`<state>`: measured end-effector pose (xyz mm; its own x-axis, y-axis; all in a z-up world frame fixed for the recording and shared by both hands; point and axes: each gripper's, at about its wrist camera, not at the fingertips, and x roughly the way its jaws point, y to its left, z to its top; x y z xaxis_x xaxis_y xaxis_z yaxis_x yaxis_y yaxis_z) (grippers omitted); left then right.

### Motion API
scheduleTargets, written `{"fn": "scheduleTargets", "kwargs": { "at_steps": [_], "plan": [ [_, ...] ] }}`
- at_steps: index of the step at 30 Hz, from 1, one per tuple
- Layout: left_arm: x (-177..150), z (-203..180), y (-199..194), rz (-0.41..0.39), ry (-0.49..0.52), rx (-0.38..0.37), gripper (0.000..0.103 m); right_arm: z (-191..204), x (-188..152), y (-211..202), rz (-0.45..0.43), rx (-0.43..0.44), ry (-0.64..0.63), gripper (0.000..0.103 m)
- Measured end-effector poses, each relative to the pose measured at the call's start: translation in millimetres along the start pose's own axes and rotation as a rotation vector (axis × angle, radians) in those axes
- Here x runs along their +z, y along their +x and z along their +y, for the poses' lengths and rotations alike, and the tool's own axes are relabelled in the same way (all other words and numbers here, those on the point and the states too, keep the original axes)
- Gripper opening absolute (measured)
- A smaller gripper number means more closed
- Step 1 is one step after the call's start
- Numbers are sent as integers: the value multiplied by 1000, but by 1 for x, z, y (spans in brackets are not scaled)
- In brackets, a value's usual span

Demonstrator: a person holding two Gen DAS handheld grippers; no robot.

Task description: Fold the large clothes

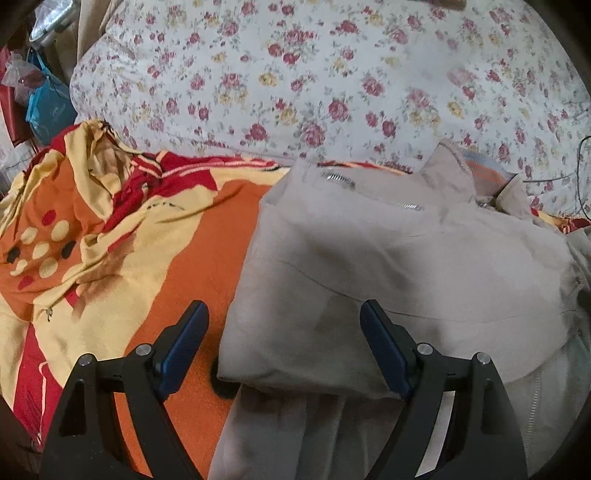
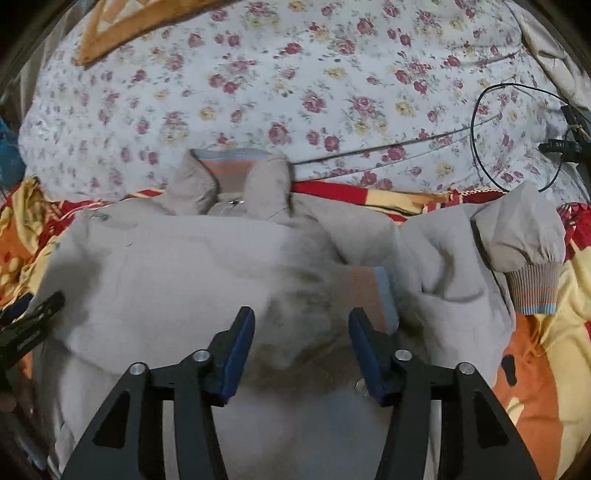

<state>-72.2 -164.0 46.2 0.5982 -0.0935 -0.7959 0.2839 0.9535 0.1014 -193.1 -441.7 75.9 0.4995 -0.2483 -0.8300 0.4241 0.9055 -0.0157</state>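
A large beige zip jacket (image 1: 388, 266) lies partly folded on an orange, red and yellow blanket (image 1: 207, 240). In the right wrist view the jacket (image 2: 166, 273) shows its collar at the top and a ribbed striped cuff (image 2: 532, 291) at the right. A folded-over striped hem (image 2: 369, 291) lies near the middle. My left gripper (image 1: 282, 314) is open and empty, hovering over the jacket's left edge. My right gripper (image 2: 301, 321) is open and empty just above the jacket's middle. The left gripper's finger (image 2: 33, 325) shows at the left edge of the right wrist view.
A white quilt with red and yellow flowers (image 1: 314, 74) lies behind the blanket. A black cable (image 2: 517, 122) loops over it at the right. Blue and red bags (image 1: 40, 103) stand at the far left. A wooden frame (image 2: 122, 29) lies at the top left.
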Motion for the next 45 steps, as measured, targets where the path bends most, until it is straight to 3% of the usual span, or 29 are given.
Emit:
{"fn": "scheduleTargets", "kwargs": {
  "at_steps": [4, 8, 12, 14, 19, 22, 28, 45],
  "plan": [
    [0, -6, -10, -26, 7, -11, 84, -8, -14, 36, 136, 27, 49, 58],
    [-2, -10, -23, -61, 23, -14, 84, -18, -19, 20, 115, 65, 121, 58],
    [-2, -9, -25, -68, -9, -97, 84, -24, -29, -11, 62, 75, 130, 71],
    [-3, -11, -21, -52, -17, -127, 84, -31, -39, -18, 41, 73, 146, 71],
    [-10, -21, -4, -17, 24, -75, 84, -46, -53, 8, 99, 95, 223, 71],
    [-12, -23, -3, -18, 36, -68, 84, -41, -54, 9, 67, 72, 192, 72],
    [-14, -25, -1, -10, 49, -64, 84, -40, -50, 6, 21, 105, 215, 71],
    [-14, -25, 1, -6, 45, -64, 84, -37, -50, 10, 29, 99, 209, 73]
  ]
}}
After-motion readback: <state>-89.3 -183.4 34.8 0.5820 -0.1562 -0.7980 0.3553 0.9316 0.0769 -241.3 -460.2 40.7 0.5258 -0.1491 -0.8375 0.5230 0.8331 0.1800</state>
